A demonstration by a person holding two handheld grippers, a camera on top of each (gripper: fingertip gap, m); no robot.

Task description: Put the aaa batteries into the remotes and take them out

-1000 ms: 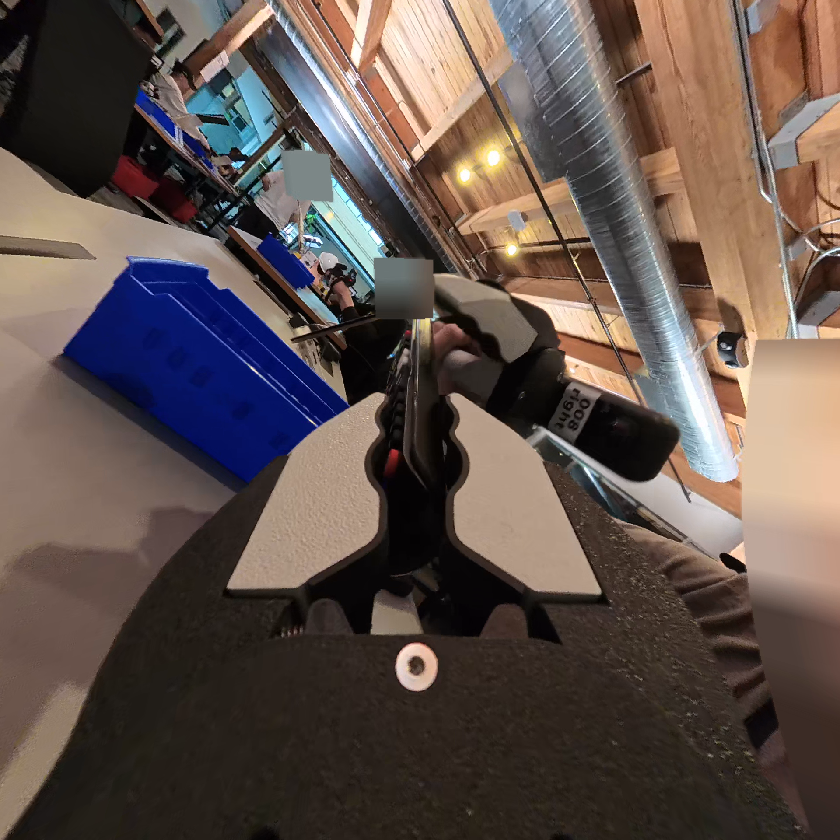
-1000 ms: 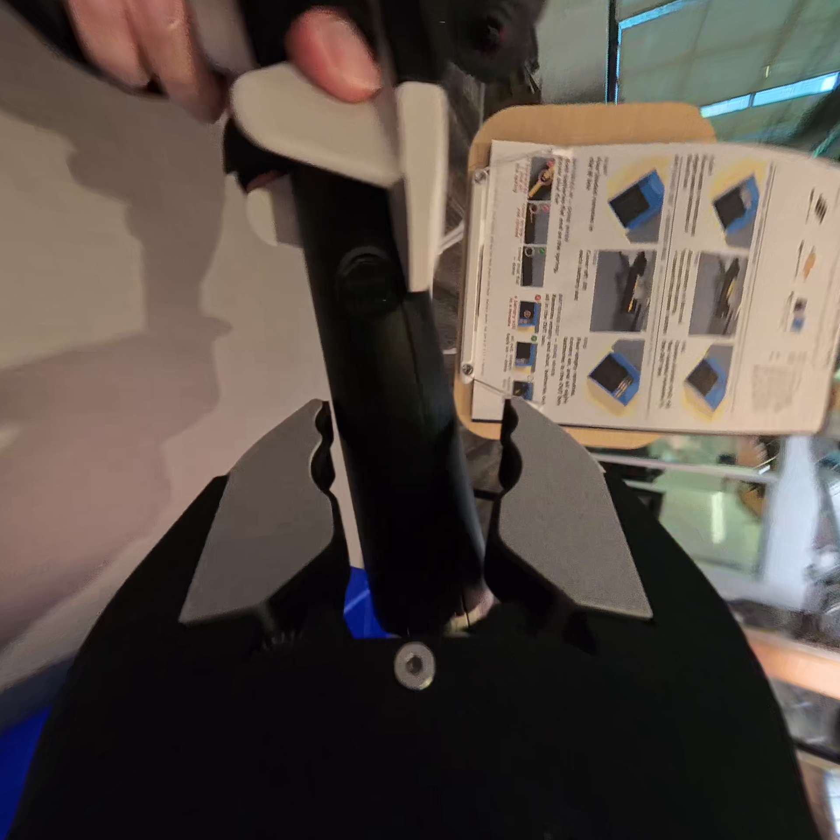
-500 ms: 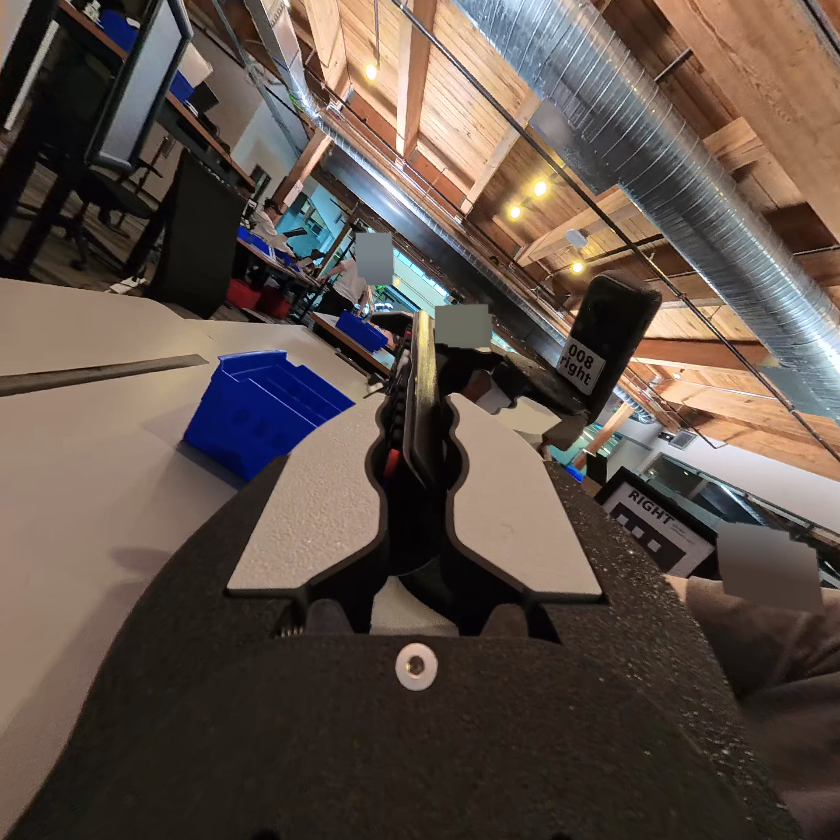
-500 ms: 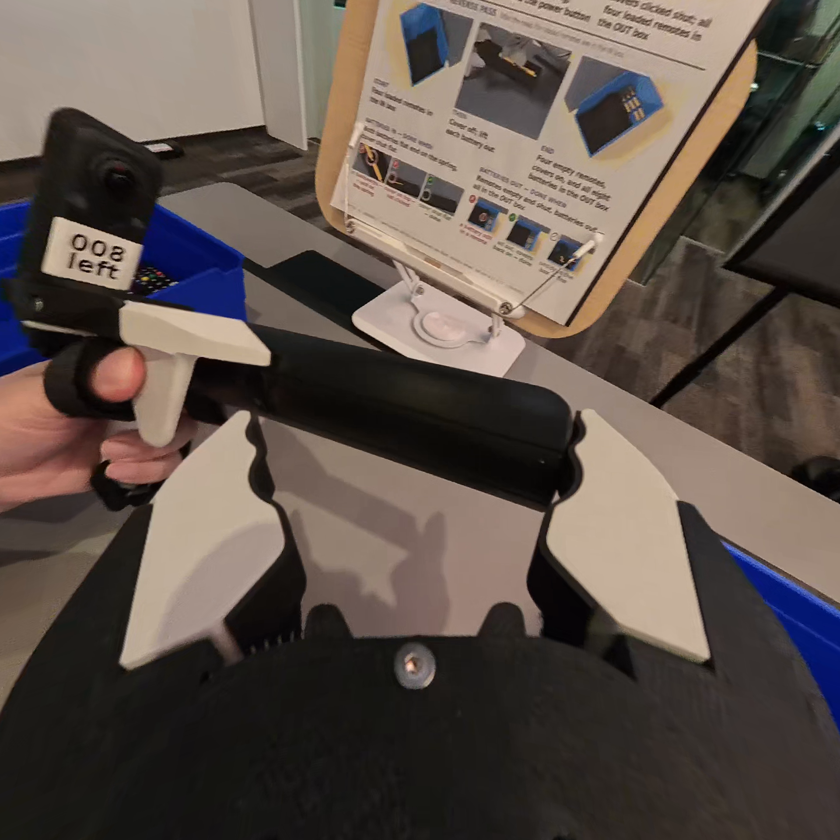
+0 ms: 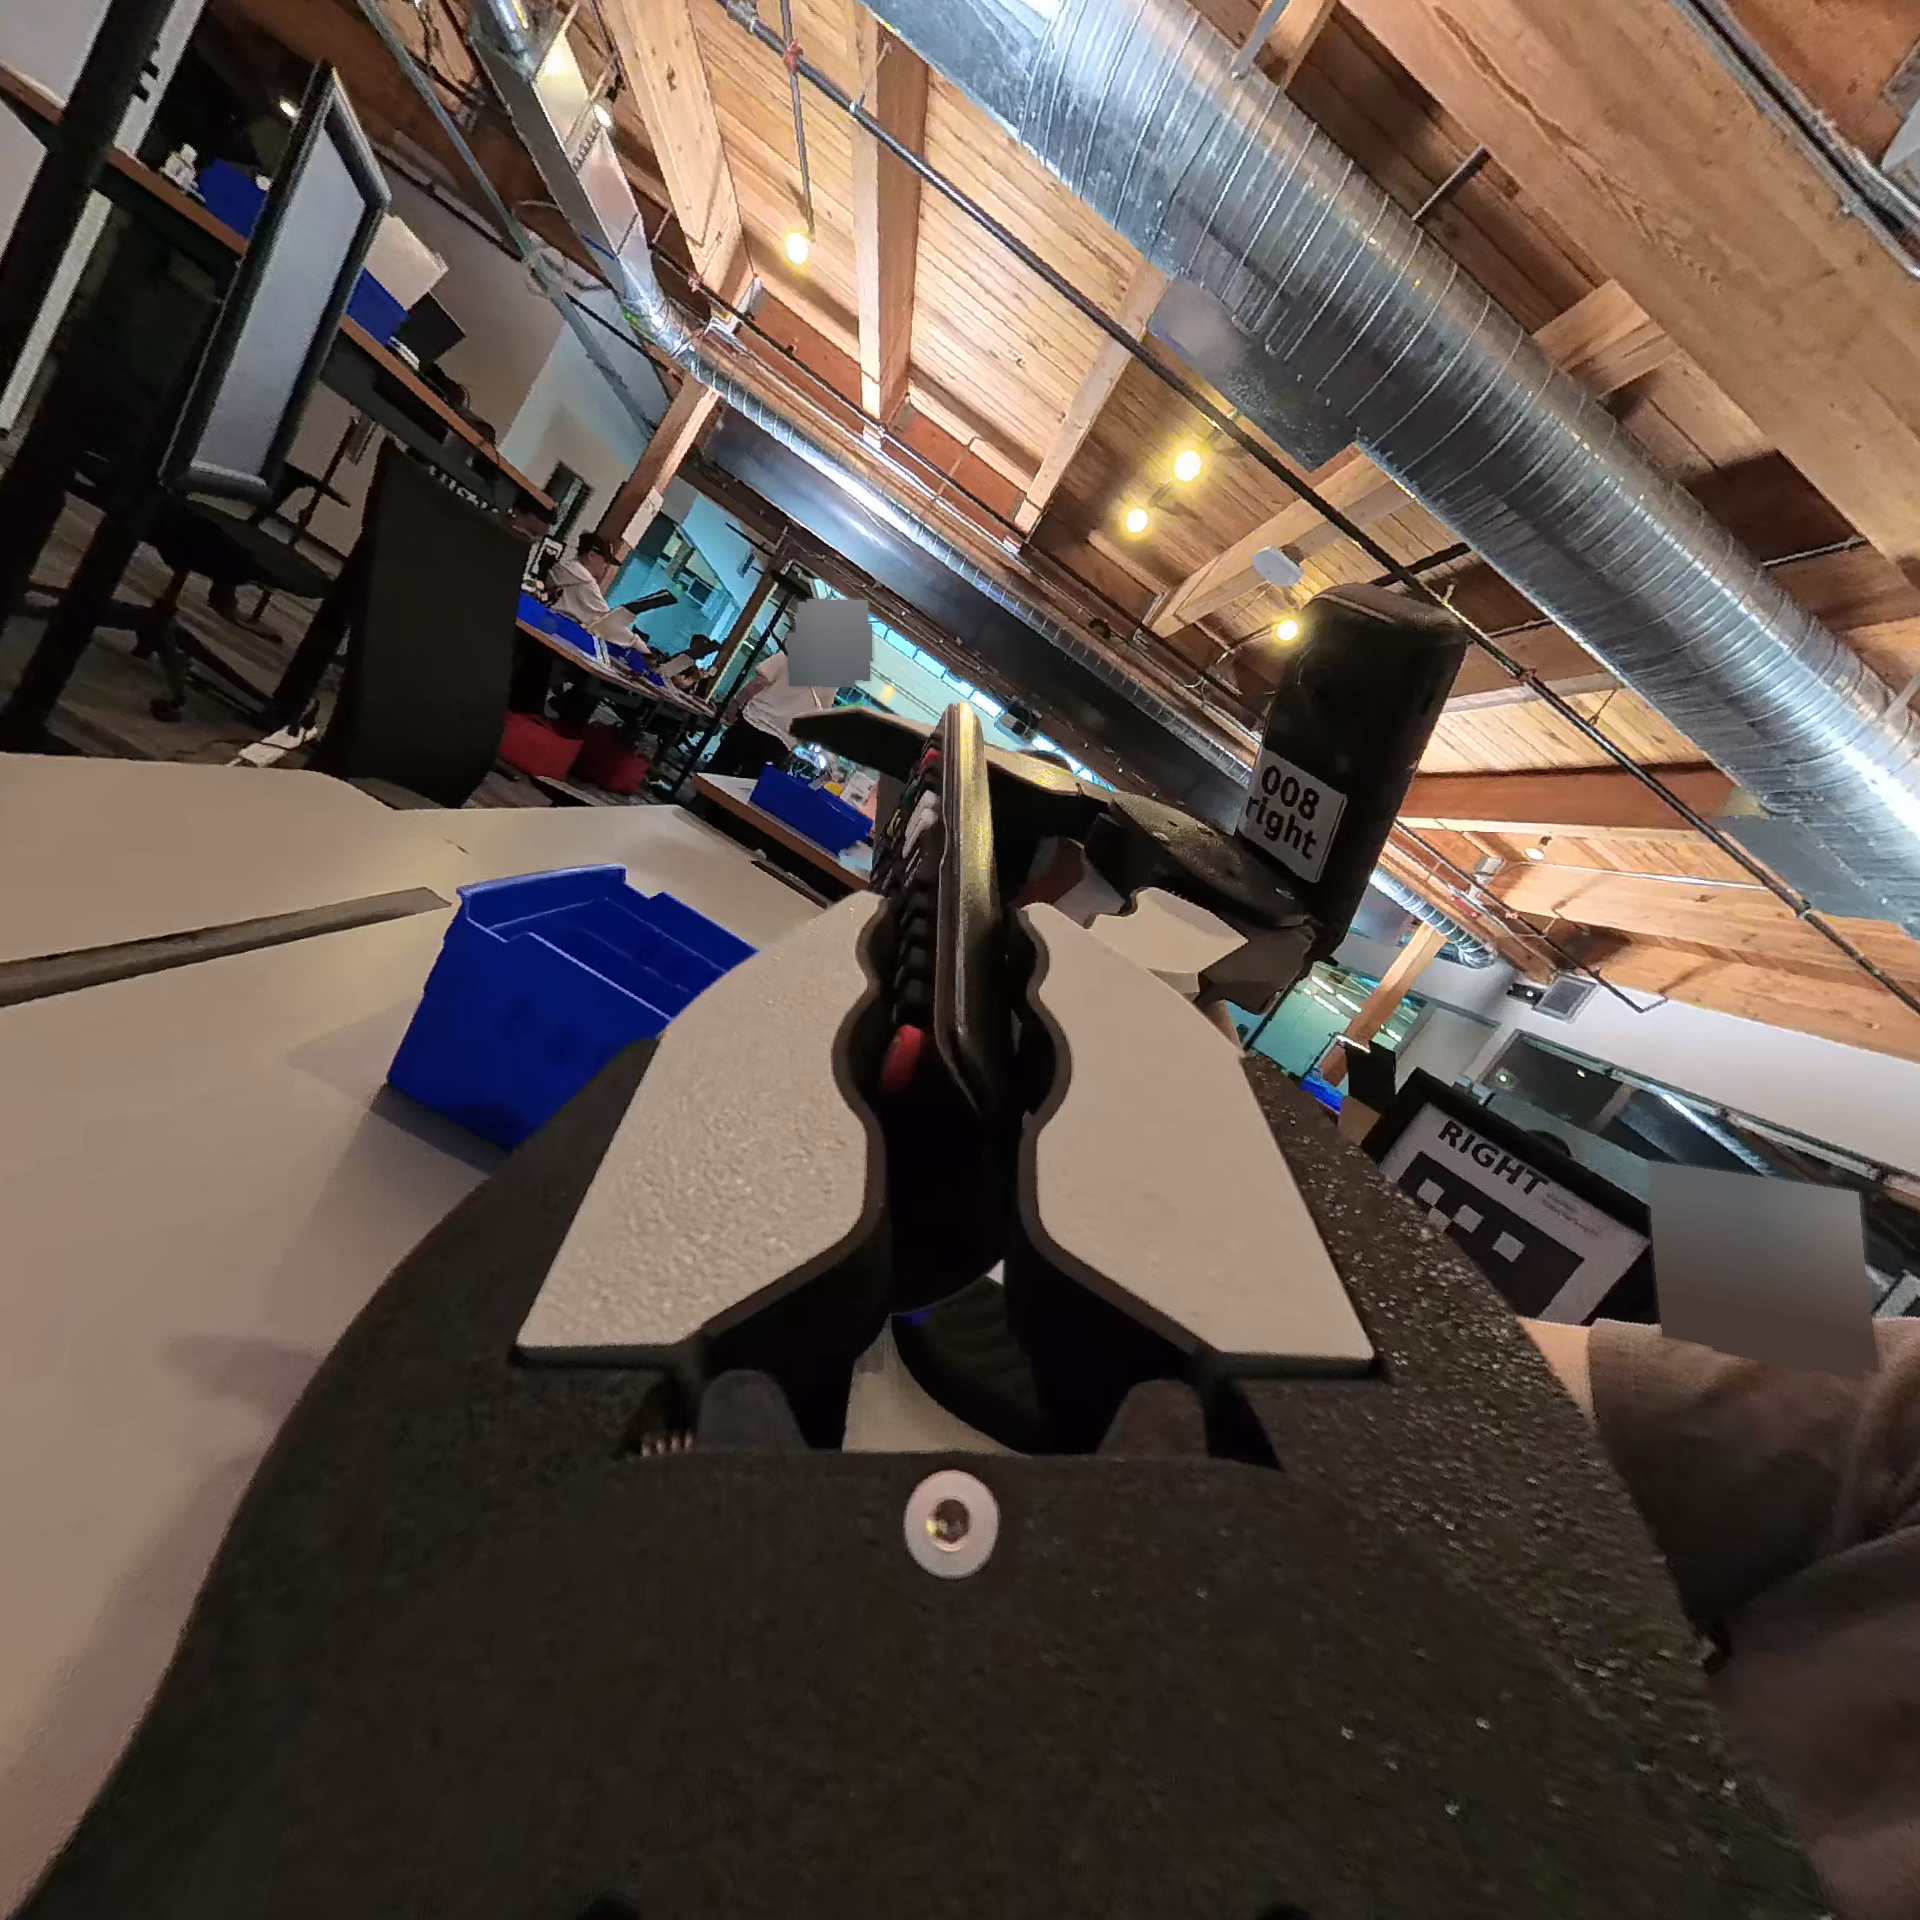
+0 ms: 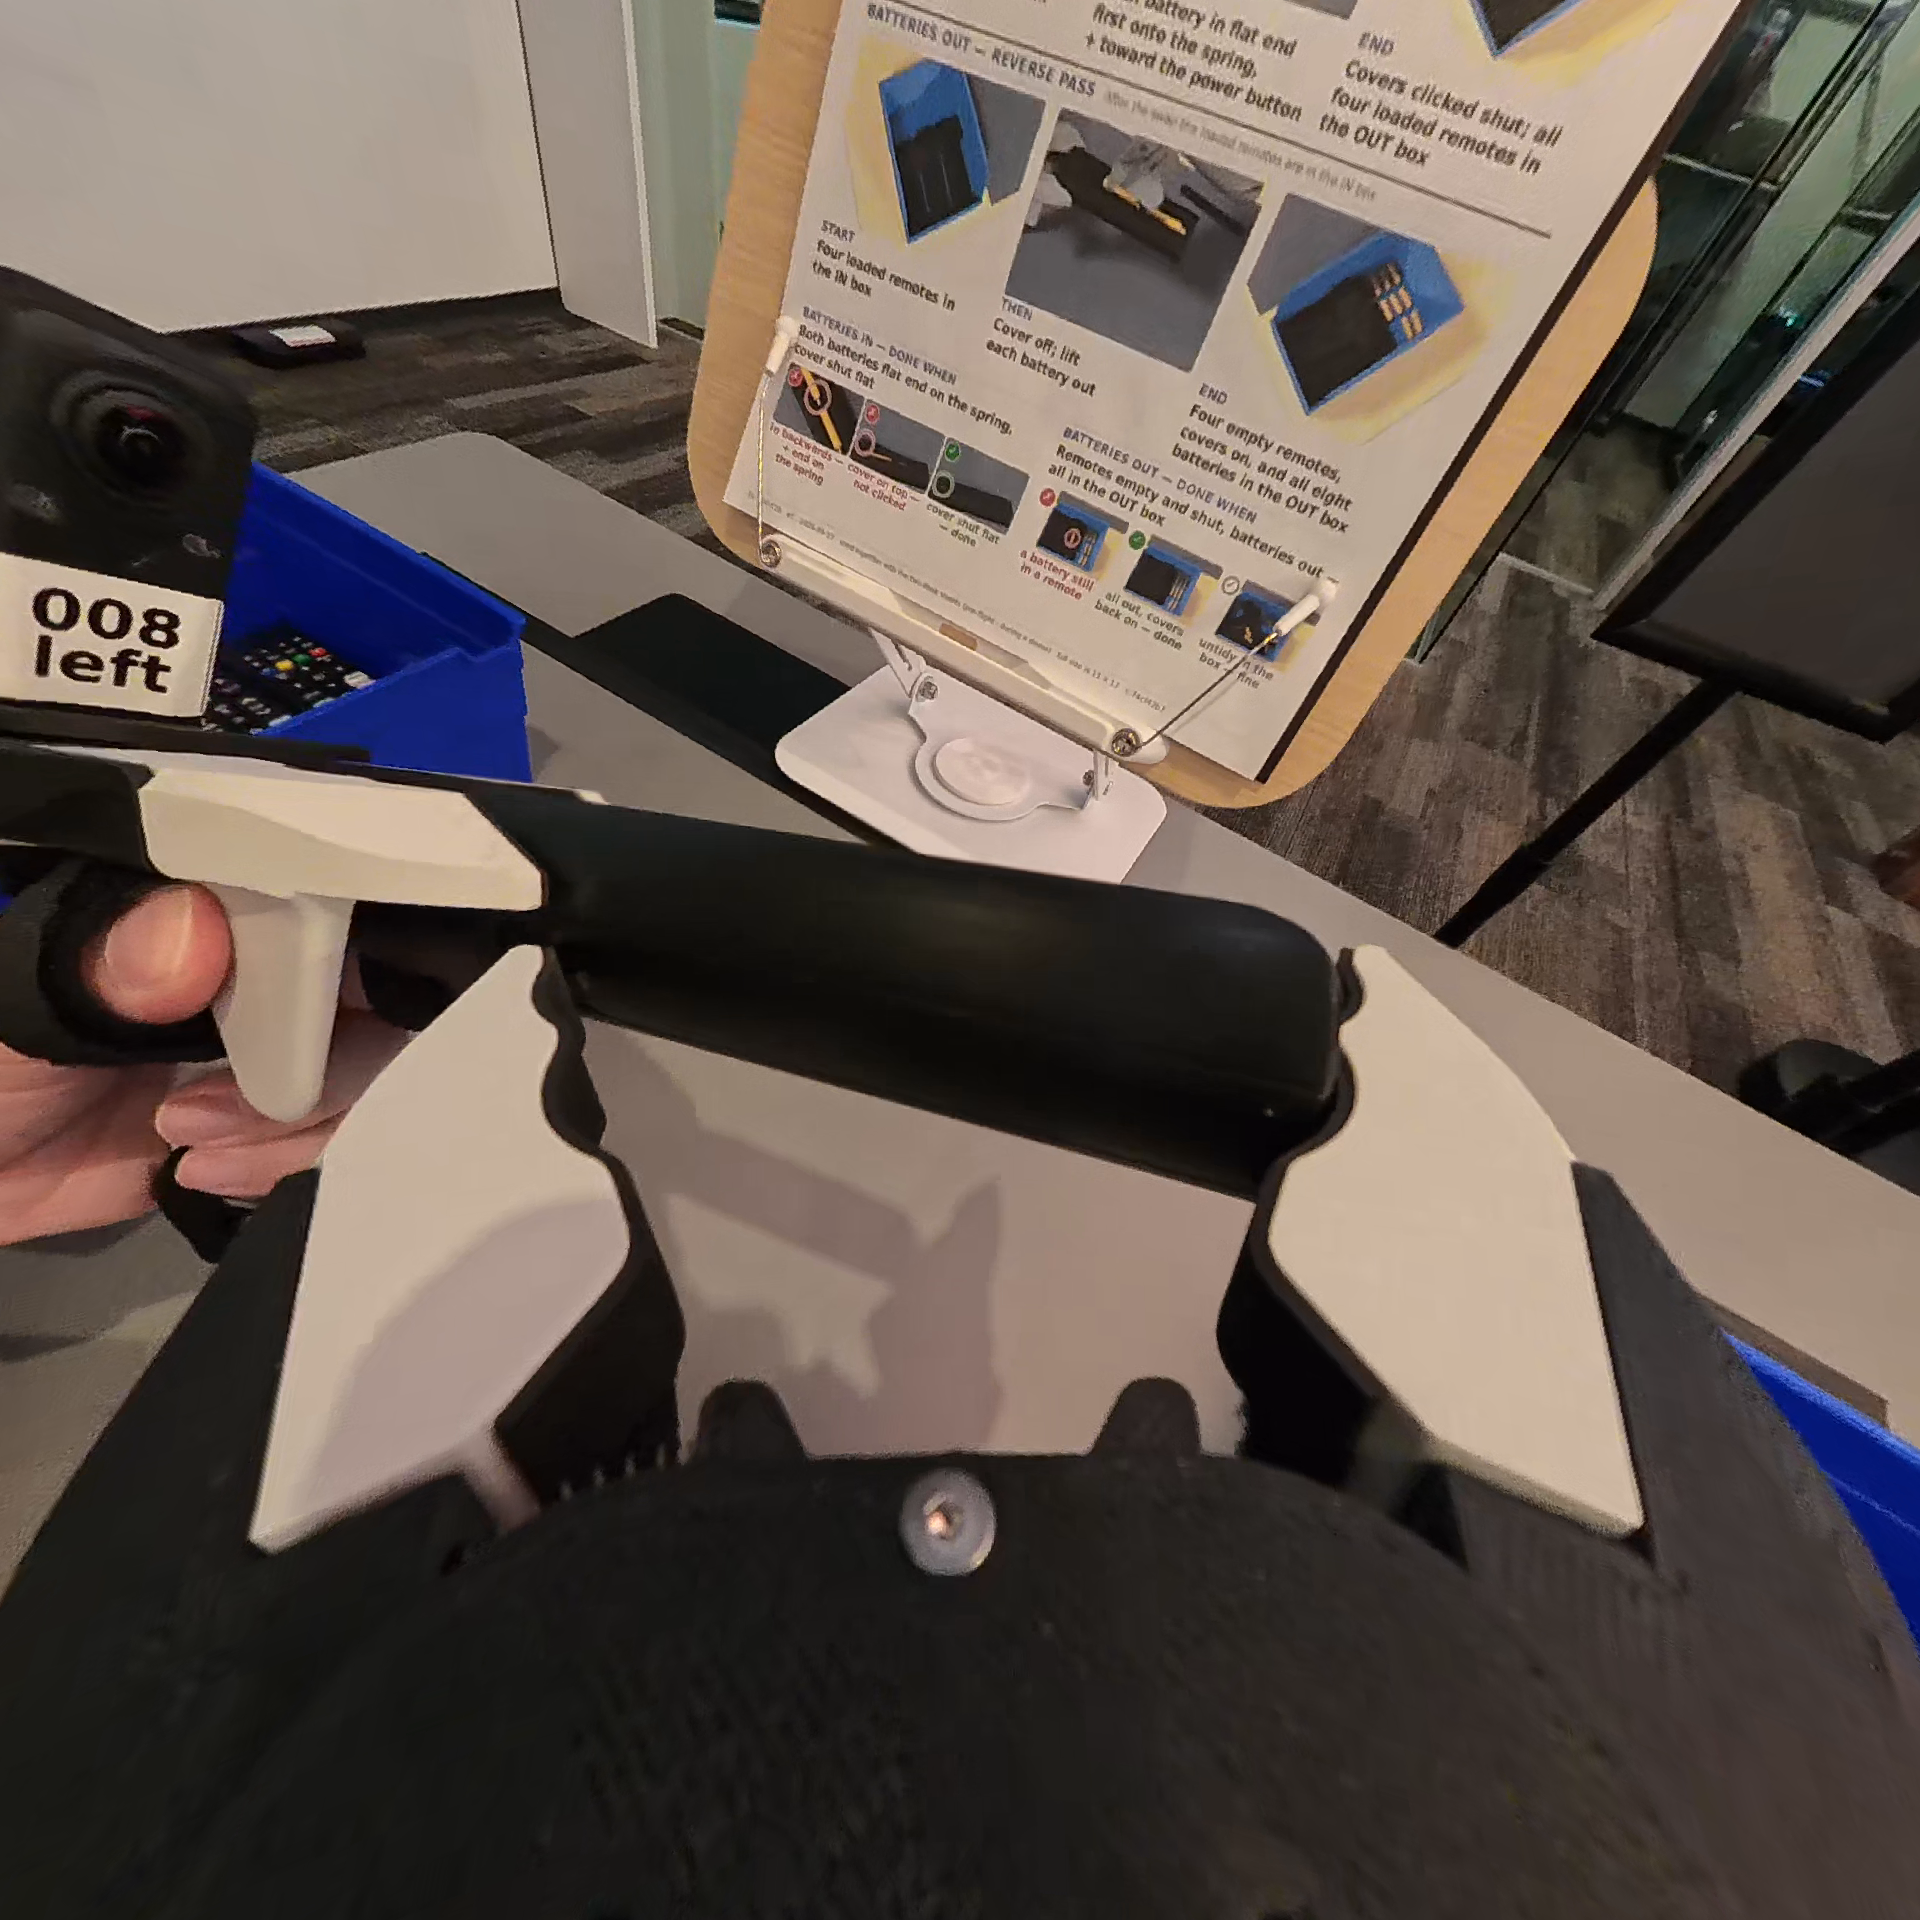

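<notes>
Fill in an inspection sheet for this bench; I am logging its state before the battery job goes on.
Surface: grey table, bare in the middle.
Job's things: black remote held in the air, back side toward the right wrist view; more remotes in a blue bin; a second blue bin farther off. No loose batteries seen.
Clutter: instruction sheet on a stand.
Grippers: left gripper shut on the remote's end; right gripper wide open, its fingers straddling the remote's other end.
Cables: nothing seen.
Surroundings: other benches with people, wooden ceiling with a metal duct.
</notes>
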